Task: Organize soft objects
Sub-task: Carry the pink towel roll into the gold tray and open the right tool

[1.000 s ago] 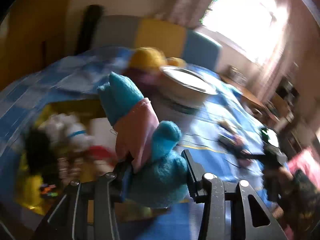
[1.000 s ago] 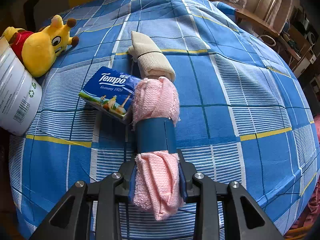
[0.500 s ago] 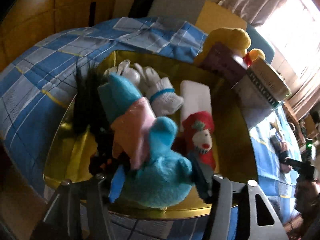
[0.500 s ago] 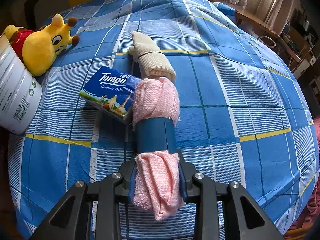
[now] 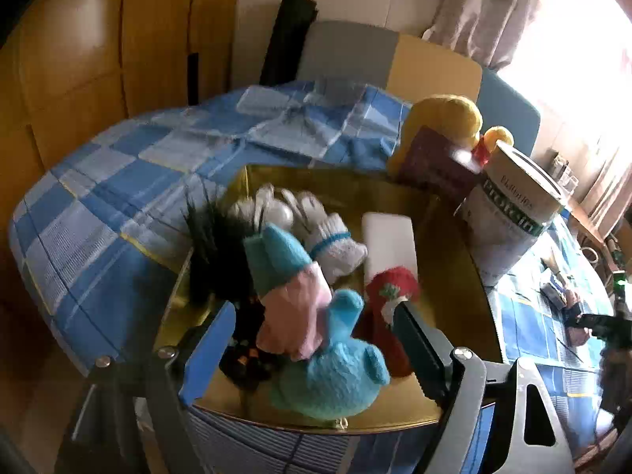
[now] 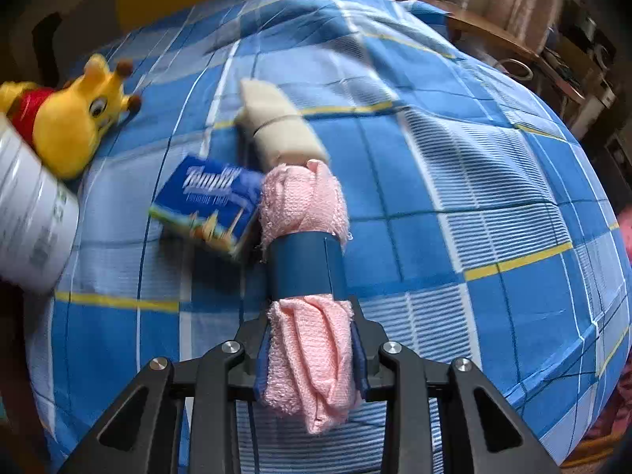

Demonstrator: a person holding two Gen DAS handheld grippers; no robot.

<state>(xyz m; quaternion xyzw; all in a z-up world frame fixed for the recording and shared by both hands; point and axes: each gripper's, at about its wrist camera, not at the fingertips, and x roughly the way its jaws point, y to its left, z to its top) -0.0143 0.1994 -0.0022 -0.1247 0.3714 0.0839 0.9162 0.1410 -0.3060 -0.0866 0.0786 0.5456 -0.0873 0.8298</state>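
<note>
left gripper (image 5: 312, 339): we have just been opening its jaws, and they stand wide apart now, pads clear of the blue and pink plush toy (image 5: 316, 339) lying between them. the toy rests at the near rim of the gold tray (image 5: 454, 284), its blue body hanging partly over the edge toward us.

already in the tray: white gloves (image 5: 316, 221), a white block (image 5: 389, 243), a red knitted figure (image 5: 389, 300), a dark feathery thing (image 5: 217, 252). beside the tray, a white protein can (image 5: 509, 217) and a yellow plush (image 5: 442, 118).

right gripper (image 6: 312, 351): clamped on a rolled pink towel (image 6: 308, 276) with a blue band around its middle. it hangs over the blue checked blanket (image 6: 474, 166). close by on the blanket, a blue tissue pack (image 6: 209, 205) and a cream roll (image 6: 276, 126).

step in hand, as we judge it: release the plush into the tray. to do it well we draw the left gripper straight back and up with the jaws kept wide, so no pad drags the fur. the toy sits near the edge and may tip out; a light nudge inward before leaving would settle it. the towel looks next for the tray, where the open space is on the right side.
</note>
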